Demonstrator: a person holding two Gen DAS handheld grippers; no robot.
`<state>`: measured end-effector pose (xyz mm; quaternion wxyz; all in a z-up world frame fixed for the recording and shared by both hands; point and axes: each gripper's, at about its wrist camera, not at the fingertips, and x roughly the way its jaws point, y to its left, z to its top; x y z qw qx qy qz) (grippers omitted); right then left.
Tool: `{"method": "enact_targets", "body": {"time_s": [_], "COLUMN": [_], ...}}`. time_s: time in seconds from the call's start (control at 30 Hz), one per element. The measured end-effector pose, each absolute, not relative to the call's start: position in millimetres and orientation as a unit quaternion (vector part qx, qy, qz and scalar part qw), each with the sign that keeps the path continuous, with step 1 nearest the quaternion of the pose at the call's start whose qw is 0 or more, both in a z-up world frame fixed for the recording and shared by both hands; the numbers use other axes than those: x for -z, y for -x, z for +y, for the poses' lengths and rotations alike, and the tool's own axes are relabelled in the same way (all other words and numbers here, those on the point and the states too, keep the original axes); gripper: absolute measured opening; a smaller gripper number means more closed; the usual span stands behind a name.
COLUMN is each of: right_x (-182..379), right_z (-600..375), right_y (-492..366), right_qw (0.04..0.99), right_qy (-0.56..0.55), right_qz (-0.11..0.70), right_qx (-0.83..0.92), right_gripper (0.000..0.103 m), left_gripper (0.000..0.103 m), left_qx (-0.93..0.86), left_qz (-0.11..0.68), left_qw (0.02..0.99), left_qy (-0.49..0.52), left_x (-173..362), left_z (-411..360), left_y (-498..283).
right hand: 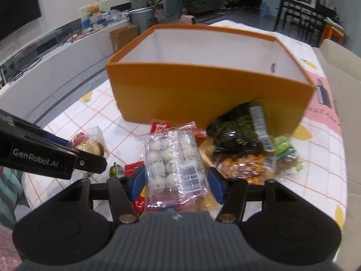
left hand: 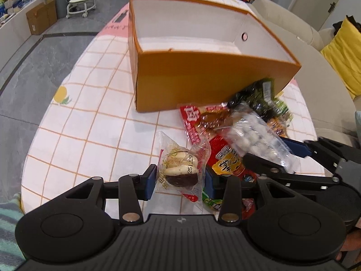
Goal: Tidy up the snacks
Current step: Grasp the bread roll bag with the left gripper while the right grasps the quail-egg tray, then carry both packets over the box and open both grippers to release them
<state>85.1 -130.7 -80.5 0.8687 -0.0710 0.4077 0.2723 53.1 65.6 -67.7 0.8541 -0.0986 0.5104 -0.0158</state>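
Orange box (right hand: 209,90) floor: hidden behind its near wall. Dark green packet (right hand: 239,126): print blurred. Red packets (left hand: 227,158): mostly covered by other snacks.

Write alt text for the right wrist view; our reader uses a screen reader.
The right tongs grip a clear packet of white balls above a heap of snacks, in front of an open orange box on a checked tablecloth. At the left edge, the left tongs hold a clear packet of pastries.
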Motion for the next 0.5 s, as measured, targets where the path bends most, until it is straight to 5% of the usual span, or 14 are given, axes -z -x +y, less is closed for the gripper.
{"method": "enact_targets", "body": {"time_s": [0.5], "right_x": [2.3], "right_z": [-185.1], "right_y": [-65.5], "right_qw": [0.908], "right_qy": [-0.002], "right_qz": [0.367], "right_qx": [-0.201], "right_gripper": [0.057], "left_gripper": [0.048], "left_qx": [0.057], "left_qz": [0.431], "left_qw": [0.899], "left_qy": [0.050], "left_x": [-6.3], "left_z": [30.0], "left_y": [-58.1]}}
